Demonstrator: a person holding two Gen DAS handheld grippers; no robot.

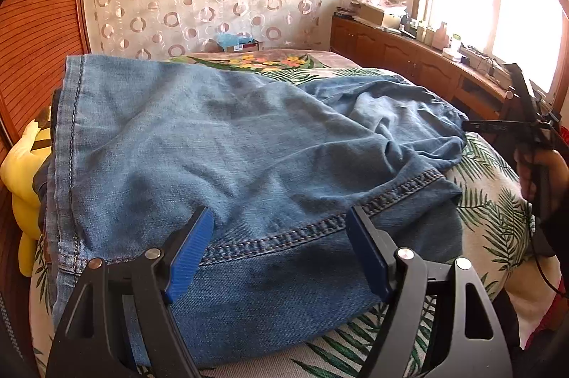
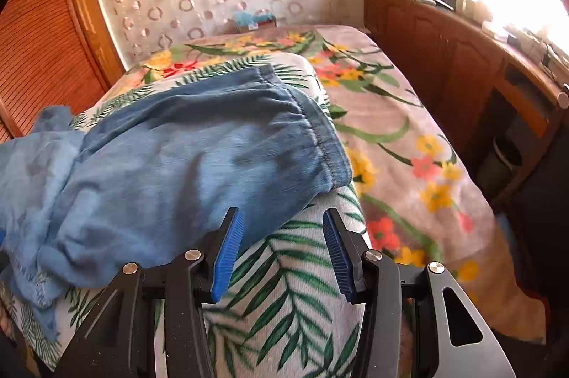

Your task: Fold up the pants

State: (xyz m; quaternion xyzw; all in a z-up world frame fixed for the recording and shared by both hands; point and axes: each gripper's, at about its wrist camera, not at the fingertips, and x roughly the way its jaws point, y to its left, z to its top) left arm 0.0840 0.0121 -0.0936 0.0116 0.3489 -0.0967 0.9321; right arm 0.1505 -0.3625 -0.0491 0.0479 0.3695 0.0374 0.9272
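Note:
Blue denim pants lie spread across a leaf-print bed cover. A stitched hem band runs across the near end. My left gripper hovers over that hem with its blue pads wide apart, open, the denim lying below and between them. In the right wrist view the gathered waistband end of the pants lies on the bed cover. My right gripper is open at the lower edge of the denim, gripping nothing. At the far right of the left wrist view a hand holds the right gripper.
A yellow plush toy sits at the bed's left edge beside a louvred wooden door. A floral blanket covers the far and right part of the bed. A cluttered wooden cabinet runs under the window. A small box stands at the bed's far end.

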